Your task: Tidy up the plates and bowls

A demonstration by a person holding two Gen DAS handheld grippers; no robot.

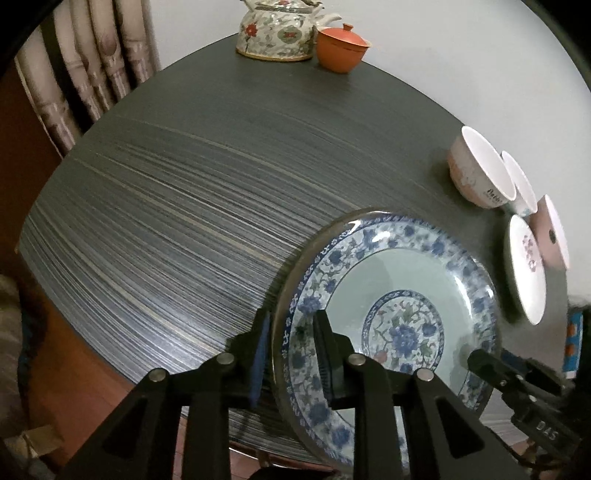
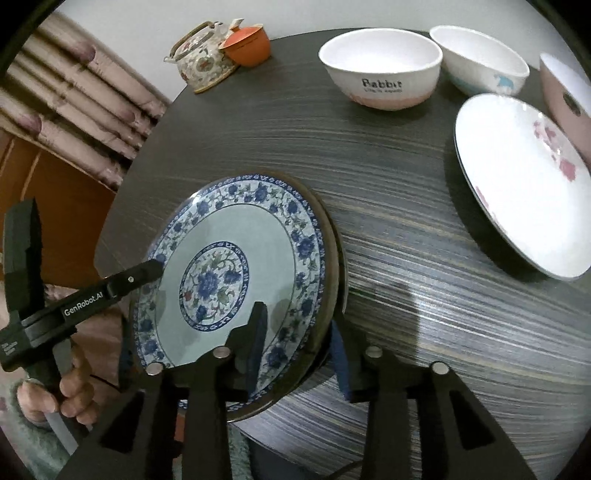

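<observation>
A blue floral plate [image 1: 399, 295] [image 2: 236, 266] is tilted at the near edge of the dark round table [image 1: 184, 192] [image 2: 424, 258]. My left gripper [image 1: 291, 332] is shut on its left rim, one finger under and one on top. My right gripper [image 2: 299, 332] straddles the plate's right rim with a gap at the outer finger. The left gripper [image 2: 147, 273] shows in the right wrist view. A white plate with pink flowers [image 1: 526, 269] [image 2: 521, 184] lies to the right. A "Rabbit" bowl [image 1: 480, 166] [image 2: 380, 70], a second white bowl [image 1: 521, 184] [image 2: 480, 59] and a pink bowl [image 1: 552, 232] [image 2: 565, 96] stand behind it.
A floral teapot [image 1: 275, 33] [image 2: 201, 55] and an orange lidded cup [image 1: 341, 48] [image 2: 249, 46] stand at the table's far edge. Curtains [image 1: 92, 55] hang at the left. The table's near edge runs just under the blue plate.
</observation>
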